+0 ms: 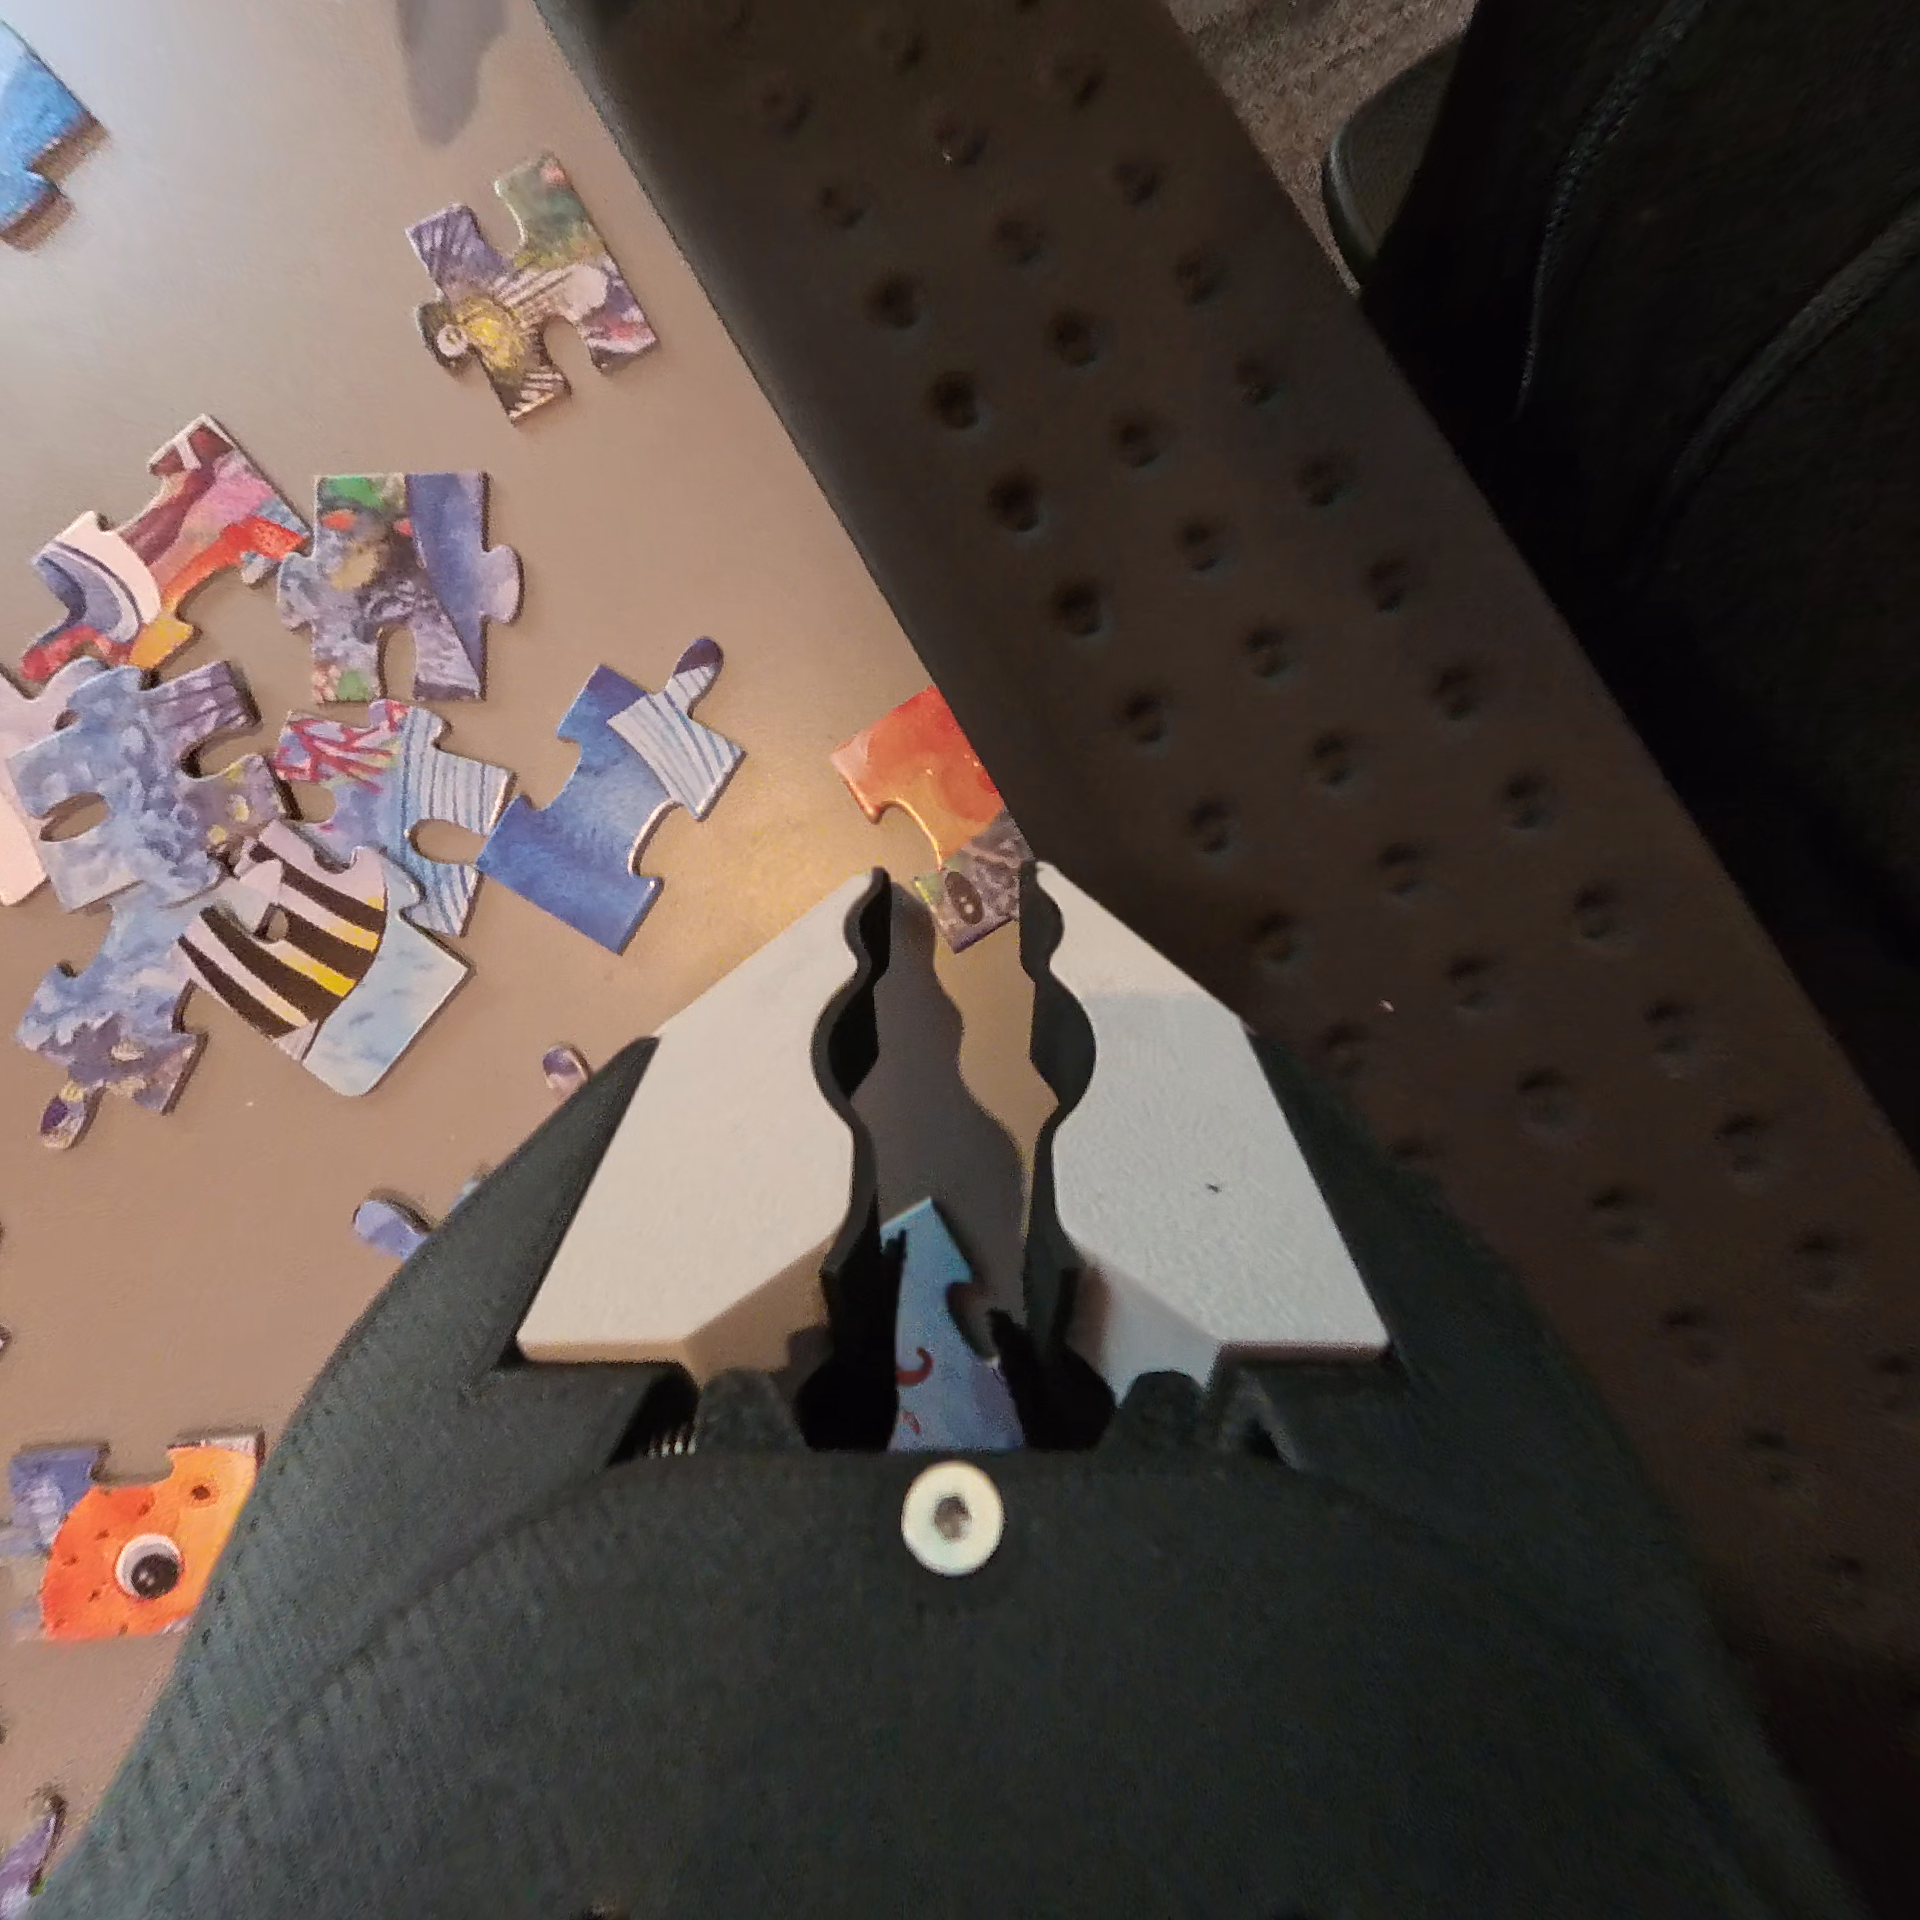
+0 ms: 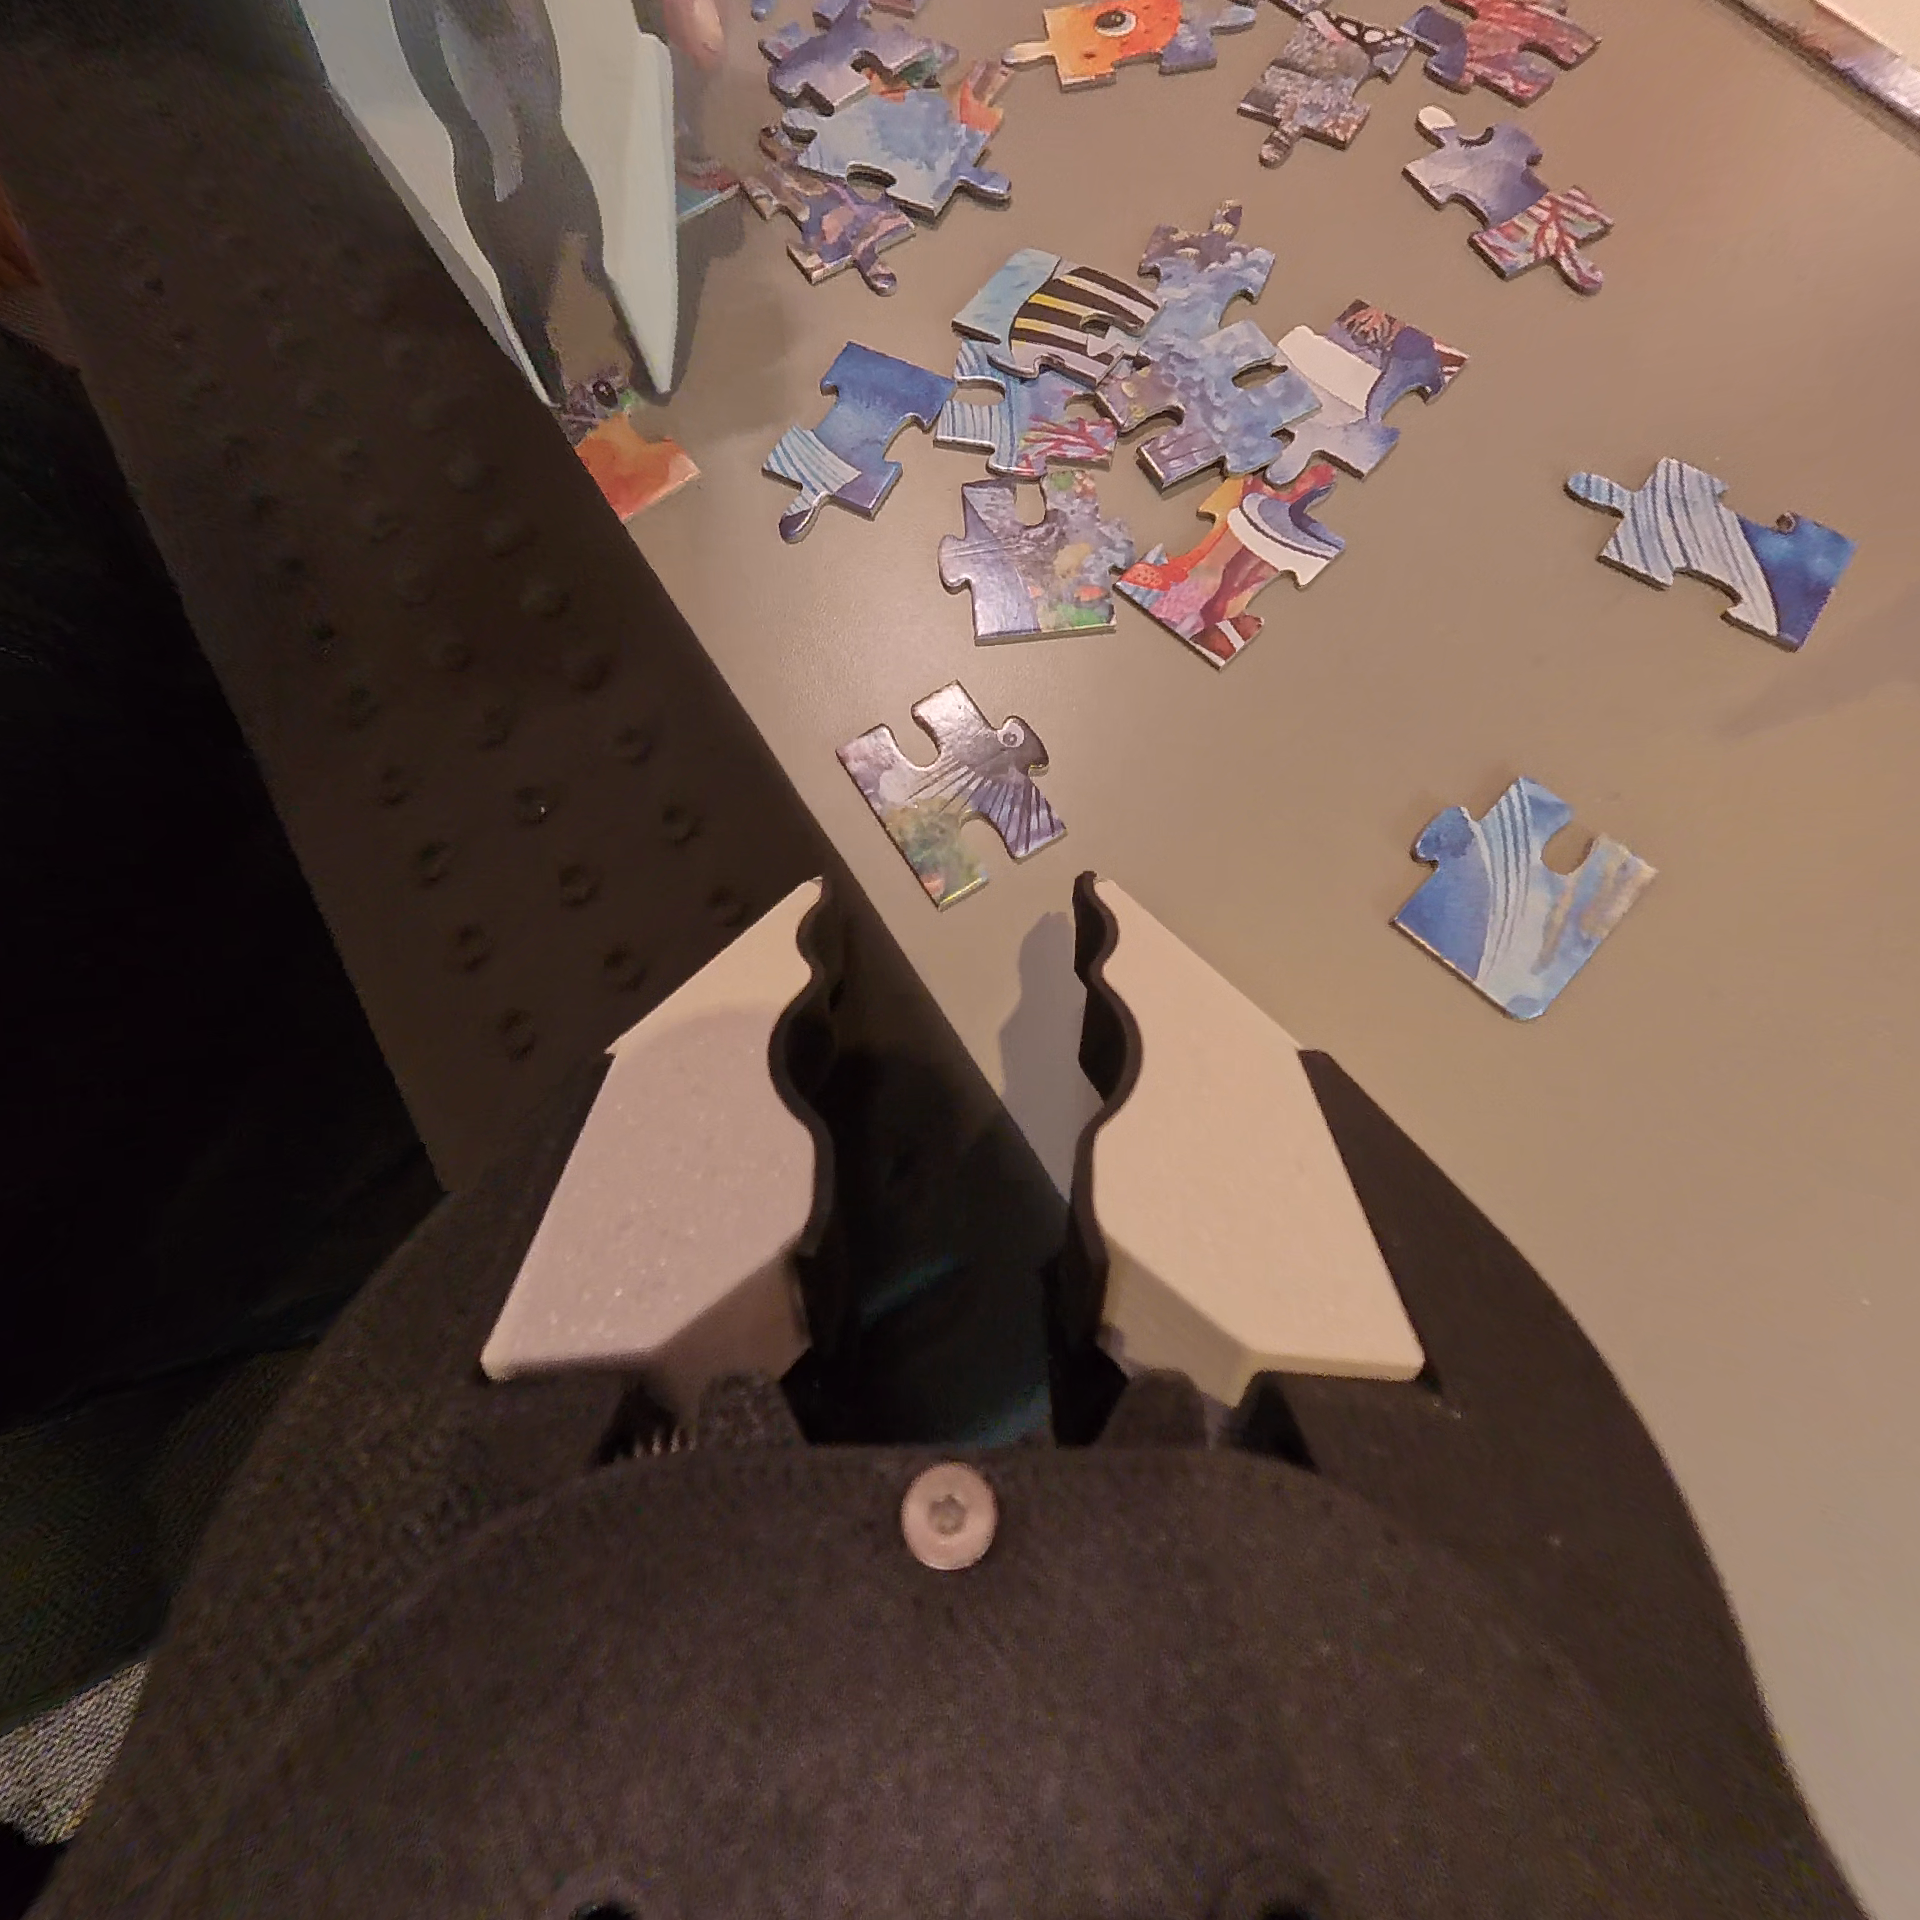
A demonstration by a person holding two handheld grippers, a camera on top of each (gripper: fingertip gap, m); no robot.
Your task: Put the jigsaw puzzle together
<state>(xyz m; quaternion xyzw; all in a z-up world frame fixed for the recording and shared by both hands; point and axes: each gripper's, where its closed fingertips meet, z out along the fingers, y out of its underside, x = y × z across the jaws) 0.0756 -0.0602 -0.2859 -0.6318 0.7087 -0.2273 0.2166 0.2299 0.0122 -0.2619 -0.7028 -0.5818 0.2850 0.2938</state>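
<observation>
Loose jigsaw pieces lie on a grey table (image 1: 727, 520), with a cluster around a striped-fish piece (image 1: 291, 966) that also shows in the right wrist view (image 2: 1070, 312). My left gripper (image 1: 956, 883) is at the table edge. Its jaws stand a little apart, with the purple end of an orange piece (image 1: 925, 779) between the tips and a thin gap on the left side. The right wrist view shows the left gripper (image 2: 603, 390) over that orange piece (image 2: 634, 468). My right gripper (image 2: 951, 894) is open and empty, just short of a purple fish piece (image 2: 951, 800).
A dark perforated strip (image 1: 1247, 520) borders the table and also shows in the right wrist view (image 2: 416, 623). Dark clothing (image 1: 1714, 416) lies beyond it. A blue piece (image 1: 935, 1330) shows under my left gripper. Single pieces lie at the right (image 2: 1517, 904) (image 2: 1725, 551). Tip to tip, the grippers are about 20 cm apart.
</observation>
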